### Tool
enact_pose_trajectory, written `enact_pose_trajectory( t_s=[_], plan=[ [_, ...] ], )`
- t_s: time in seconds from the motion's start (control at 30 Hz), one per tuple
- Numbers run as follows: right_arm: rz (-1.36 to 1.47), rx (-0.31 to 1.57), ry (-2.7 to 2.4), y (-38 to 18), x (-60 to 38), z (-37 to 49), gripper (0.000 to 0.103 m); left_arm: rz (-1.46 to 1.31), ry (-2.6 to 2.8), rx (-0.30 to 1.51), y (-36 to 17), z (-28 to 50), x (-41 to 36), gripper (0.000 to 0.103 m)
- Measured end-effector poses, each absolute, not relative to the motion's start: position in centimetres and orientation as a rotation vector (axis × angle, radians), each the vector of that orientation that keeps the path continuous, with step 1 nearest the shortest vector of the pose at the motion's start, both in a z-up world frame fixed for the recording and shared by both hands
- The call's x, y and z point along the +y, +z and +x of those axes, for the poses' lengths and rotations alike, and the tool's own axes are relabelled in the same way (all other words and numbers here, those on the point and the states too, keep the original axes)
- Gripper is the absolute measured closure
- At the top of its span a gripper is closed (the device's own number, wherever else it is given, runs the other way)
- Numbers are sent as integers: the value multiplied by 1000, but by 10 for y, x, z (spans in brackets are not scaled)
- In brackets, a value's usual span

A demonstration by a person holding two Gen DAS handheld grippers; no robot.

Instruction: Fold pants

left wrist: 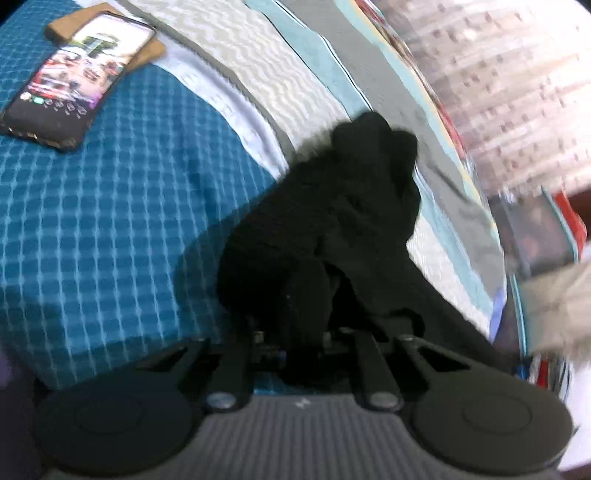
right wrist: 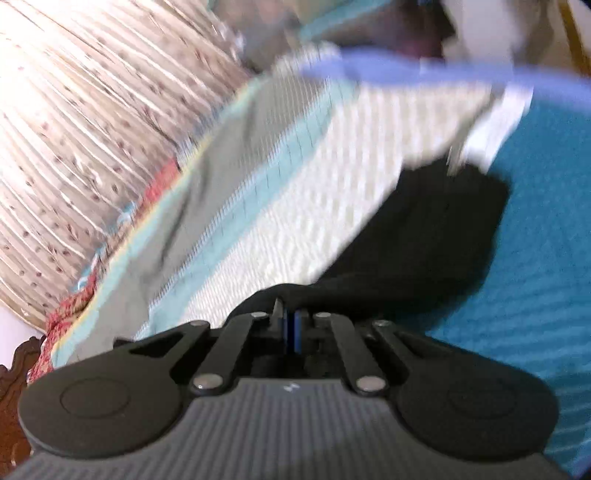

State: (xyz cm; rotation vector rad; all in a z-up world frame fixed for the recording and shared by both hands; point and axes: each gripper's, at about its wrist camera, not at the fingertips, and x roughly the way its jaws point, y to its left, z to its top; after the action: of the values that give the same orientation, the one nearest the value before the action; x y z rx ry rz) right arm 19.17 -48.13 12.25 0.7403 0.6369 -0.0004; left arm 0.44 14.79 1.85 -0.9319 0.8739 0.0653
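Black pants [left wrist: 325,221] bunched on blue checked bedspread [left wrist: 110,229], draped toward near edge. Left gripper [left wrist: 306,325] clamped on dark cloth. Right gripper [right wrist: 291,325] pinched closed at pants [right wrist: 424,236] edge. Lit phone [left wrist: 74,77] far left.

Pants [left wrist: 325,229]: solid black, no pattern discernible. Bedspread [left wrist: 110,229]: teal-blue field with a lighter blue grid check, bordered by bands of white, grey, pale aqua and a cream wavy weave. Phone [left wrist: 74,77]: black case, screen lit in mixed colours (detail blurred). Item under the phone [left wrist: 59,27]: tan. Curtain [right wrist: 74,110]: cream with small brownish specks. Left gripper [left wrist: 310,295] and right gripper [right wrist: 291,325]: black, grey ribbed body.
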Motion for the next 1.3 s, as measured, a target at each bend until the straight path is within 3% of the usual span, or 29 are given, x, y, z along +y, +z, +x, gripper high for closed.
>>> enact_pose_trajectory(
  t_s=[0.1,0.17,0.23,0.27,0.3,0.33,0.57,0.6,0.7,0.9,1.03,1.2,1.3],
  plan=[
    [603,640,-60,138,-494,167,97,-829,74,977,6,4,123,85],
    [473,718,-118,129,-494,158,88,-772,88,994,0,2,113,85],
    [376,826,-176,112,-491,155,57,-774,69,975,6,0,114,72],
    [367,845,-198,106,-493,148,56,-785,69,957,10,-2,117,54],
    [374,840,-211,105,-492,141,56,-793,81,931,14,-3,121,44],
    [376,835,-215,105,-491,136,56,-798,90,915,16,-4,124,44],
    [339,689,-129,141,-451,125,56,-961,83,892,-6,-2,147,48],
    [328,690,-61,146,-437,130,56,-966,79,881,-7,-1,148,60],
    [280,742,199,159,-373,150,56,-909,72,861,-5,4,140,80],
    [-15,777,713,178,-181,162,56,-414,-91,721,46,3,61,82],
    [-171,800,971,179,-69,164,55,-62,-245,721,52,7,2,82],
    [-467,926,1005,137,12,172,53,0,-331,744,41,22,-20,82],
    [-725,893,867,99,8,173,52,-3,-347,745,35,28,-26,82]
  ],
)
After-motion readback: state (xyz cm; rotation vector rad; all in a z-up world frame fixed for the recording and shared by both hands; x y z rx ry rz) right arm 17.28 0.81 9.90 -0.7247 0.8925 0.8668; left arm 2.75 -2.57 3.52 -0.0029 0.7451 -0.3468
